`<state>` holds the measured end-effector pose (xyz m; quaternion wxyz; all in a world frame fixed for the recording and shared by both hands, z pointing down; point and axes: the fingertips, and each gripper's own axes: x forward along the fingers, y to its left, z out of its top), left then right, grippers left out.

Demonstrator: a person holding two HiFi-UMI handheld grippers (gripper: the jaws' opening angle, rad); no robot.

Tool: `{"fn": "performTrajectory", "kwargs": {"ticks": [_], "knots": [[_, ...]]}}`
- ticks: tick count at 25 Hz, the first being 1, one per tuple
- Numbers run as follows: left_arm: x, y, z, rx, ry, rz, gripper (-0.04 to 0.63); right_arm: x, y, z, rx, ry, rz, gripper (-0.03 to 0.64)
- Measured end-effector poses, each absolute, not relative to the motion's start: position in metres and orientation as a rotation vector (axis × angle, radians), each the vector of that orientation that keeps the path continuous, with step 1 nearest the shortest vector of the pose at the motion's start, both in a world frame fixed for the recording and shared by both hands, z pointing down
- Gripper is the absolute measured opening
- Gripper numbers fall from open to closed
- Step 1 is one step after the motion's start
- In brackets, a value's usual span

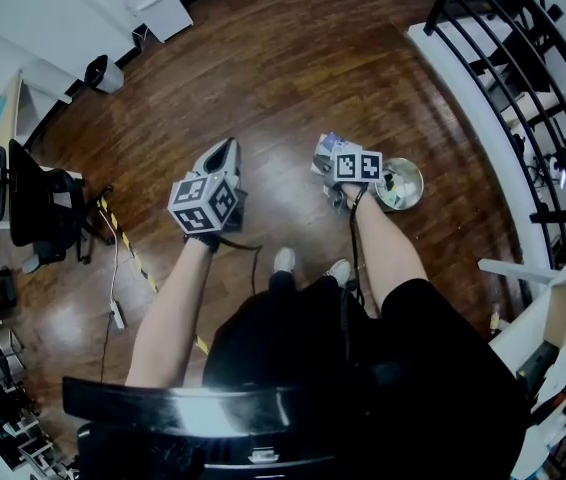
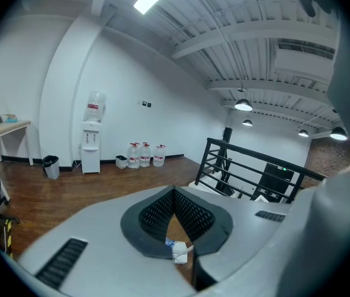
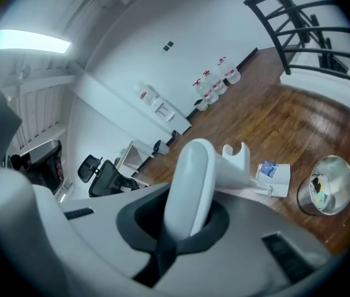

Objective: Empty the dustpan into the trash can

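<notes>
Right gripper (image 3: 176, 226) clamped on dustpan (image 3: 192, 169) handle. Pan with litter (image 3: 273, 178) held level beside trash can (image 3: 326, 184), probably ready for tipping. Left gripper (image 2: 175, 216) closed, empty, kept aside.

Open floor ahead, crowded at the sides
Bare wood floor (image 1: 263, 78) lies open ahead; a black railing (image 1: 523, 78) closes the right beyond the trash can (image 1: 400, 184); an office chair (image 1: 38, 208) and striped floor strip (image 1: 128, 248) crowd the left.
</notes>
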<state>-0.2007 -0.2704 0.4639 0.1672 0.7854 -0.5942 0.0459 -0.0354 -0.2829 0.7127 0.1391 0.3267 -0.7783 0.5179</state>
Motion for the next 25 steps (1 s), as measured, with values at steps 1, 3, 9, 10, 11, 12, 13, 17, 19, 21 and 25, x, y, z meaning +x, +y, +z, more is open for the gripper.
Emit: {"fn": "performTrajectory", "kwargs": {"ticks": [1, 3, 9, 10, 11, 12, 13, 17, 19, 21, 25], "knots": [[-0.201, -0.27, 0.465, 2.234, -1.689, 0.132, 0.003, -0.036, -0.283, 0.713, 0.944, -2.254, 1.492, 0.005], [-0.201, -0.269, 0.466, 2.23, -1.686, 0.132, 0.003, -0.036, -0.283, 0.713, 0.946, -2.262, 1.479, 0.005], [-0.203, -0.266, 0.467, 2.227, -1.682, 0.138, 0.003, -0.042, -0.281, 0.705, 0.911, -2.304, 1.438, 0.003], [-0.204, -0.266, 0.467, 2.227, -1.681, 0.138, 0.003, -0.043, -0.281, 0.704, 0.91, -2.309, 1.438, 0.004], [-0.204, -0.265, 0.467, 2.227, -1.681, 0.139, 0.003, -0.043, -0.281, 0.703, 0.911, -2.315, 1.438, 0.005], [-0.205, -0.264, 0.467, 2.227, -1.68, 0.139, 0.003, -0.044, -0.28, 0.701, 0.912, -2.32, 1.437, 0.005], [-0.205, -0.263, 0.467, 2.227, -1.679, 0.138, 0.003, -0.045, -0.28, 0.7, 0.908, -2.324, 1.437, 0.005], [-0.202, -0.261, 0.469, 2.231, -1.671, 0.134, 0.003, -0.045, -0.276, 0.695, 0.899, -2.334, 1.445, 0.005], [-0.201, -0.259, 0.47, 2.234, -1.663, 0.131, 0.003, -0.044, -0.275, 0.691, 0.913, -2.338, 1.455, 0.005], [-0.201, -0.259, 0.47, 2.236, -1.654, 0.125, 0.003, -0.044, -0.275, 0.686, 0.919, -2.344, 1.458, 0.005], [-0.194, -0.259, 0.47, 2.246, -1.629, 0.11, 0.003, -0.043, -0.273, 0.675, 0.92, -2.362, 1.441, 0.005]]}}
